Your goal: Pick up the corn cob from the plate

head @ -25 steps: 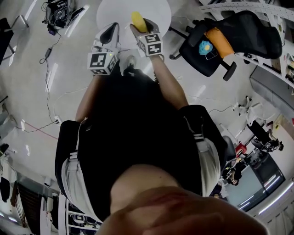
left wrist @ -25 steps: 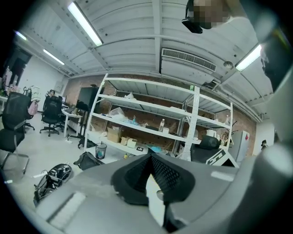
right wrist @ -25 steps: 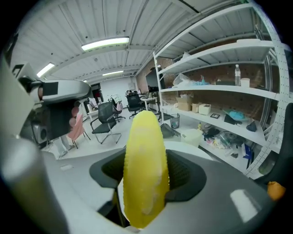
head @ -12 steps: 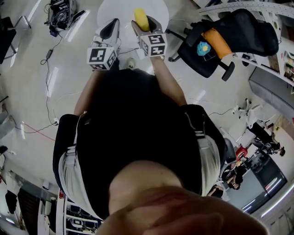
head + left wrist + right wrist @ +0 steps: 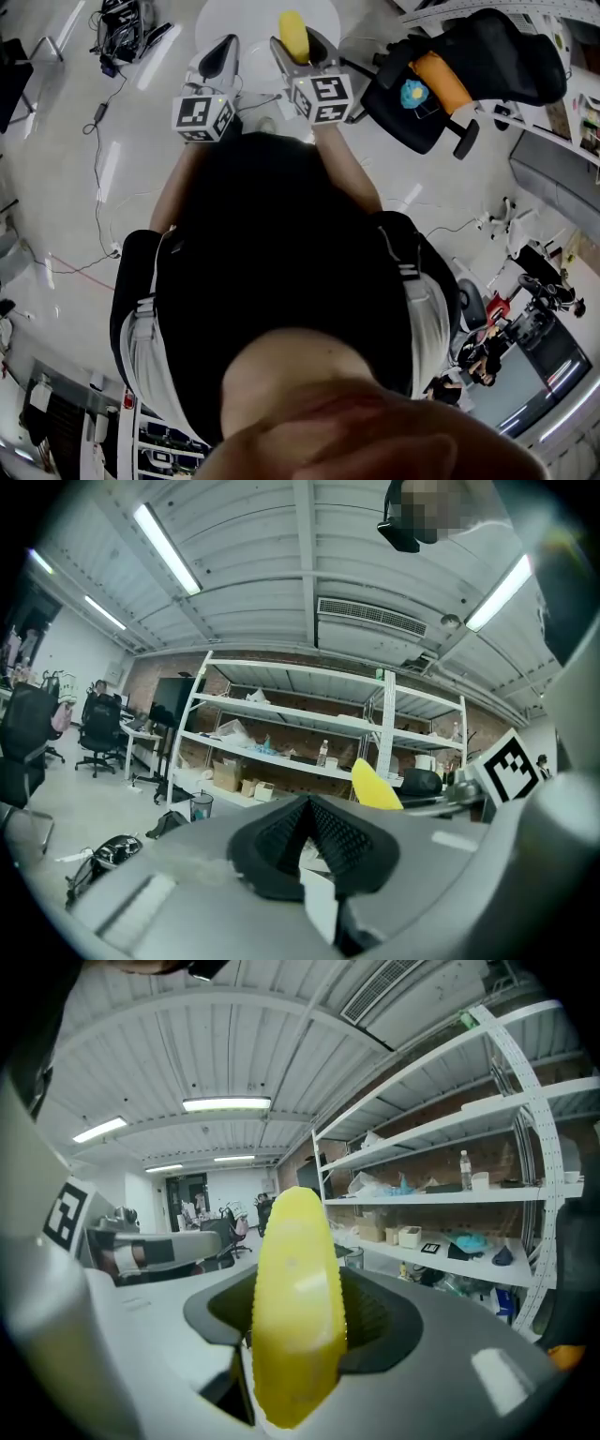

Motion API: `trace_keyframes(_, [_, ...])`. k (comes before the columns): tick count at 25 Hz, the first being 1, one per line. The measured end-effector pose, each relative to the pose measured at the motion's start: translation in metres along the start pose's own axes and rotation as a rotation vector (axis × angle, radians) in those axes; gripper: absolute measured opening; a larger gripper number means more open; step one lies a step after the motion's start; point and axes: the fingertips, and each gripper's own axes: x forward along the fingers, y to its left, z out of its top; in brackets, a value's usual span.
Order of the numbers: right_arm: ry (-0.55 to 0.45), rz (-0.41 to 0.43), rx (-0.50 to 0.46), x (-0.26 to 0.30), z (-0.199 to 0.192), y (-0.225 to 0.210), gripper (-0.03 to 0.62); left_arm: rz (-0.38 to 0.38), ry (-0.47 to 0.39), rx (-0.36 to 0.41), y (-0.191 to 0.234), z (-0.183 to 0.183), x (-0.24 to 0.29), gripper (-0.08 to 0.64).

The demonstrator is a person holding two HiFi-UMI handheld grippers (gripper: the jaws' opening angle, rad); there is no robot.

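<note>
While the right gripper (image 5: 300, 47) clamps its jaws on the corn cob (image 5: 293, 36), the cob stands end-up between the pads with its tip rising past them. It is held in the air and, from the head view, seen against the round white counter (image 5: 230, 19). Just beside it, on the person's left, the left gripper (image 5: 221, 58) carries nothing, its jaws pressed together. A black chair (image 5: 487, 56) with an orange thing on its seat stands right of the counter.
</note>
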Motion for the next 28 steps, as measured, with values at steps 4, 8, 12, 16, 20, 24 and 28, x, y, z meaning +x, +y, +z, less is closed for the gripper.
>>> trace_keyframes(4, [-0.059,-0.008,0.008,-0.020,0.021,0.003,0.261,-0.012,-0.003,0.007,-0.007,0.001,-0.004,0.002])
trace_keyframes(8, [-0.087,-0.016,0.001,-0.028,0.028,0.002,0.261,-0.015,-0.009,0.010,-0.008,0.005,-0.002,0.002])
trace_keyframes(12, [-0.083,-0.028,0.000,-0.028,0.025,-0.004,0.261,-0.019,-0.006,0.012,-0.008,0.005,0.000,0.002])
trace_keyframes(16, [-0.085,-0.029,0.005,-0.028,0.024,-0.005,0.261,-0.018,-0.004,0.014,-0.008,0.004,0.000,0.002])
trace_keyframes(20, [-0.083,-0.028,0.001,-0.027,0.023,-0.006,0.261,-0.019,-0.005,0.013,-0.007,0.005,0.002,0.002])
trace_keyframes(24, [-0.081,-0.028,0.000,-0.027,0.023,-0.007,0.261,-0.018,-0.004,0.013,-0.006,0.005,0.005,0.002])
trace_keyframes(28, [-0.076,-0.020,-0.004,-0.027,0.023,-0.007,0.261,-0.022,0.001,0.008,-0.010,0.004,0.004,0.002])
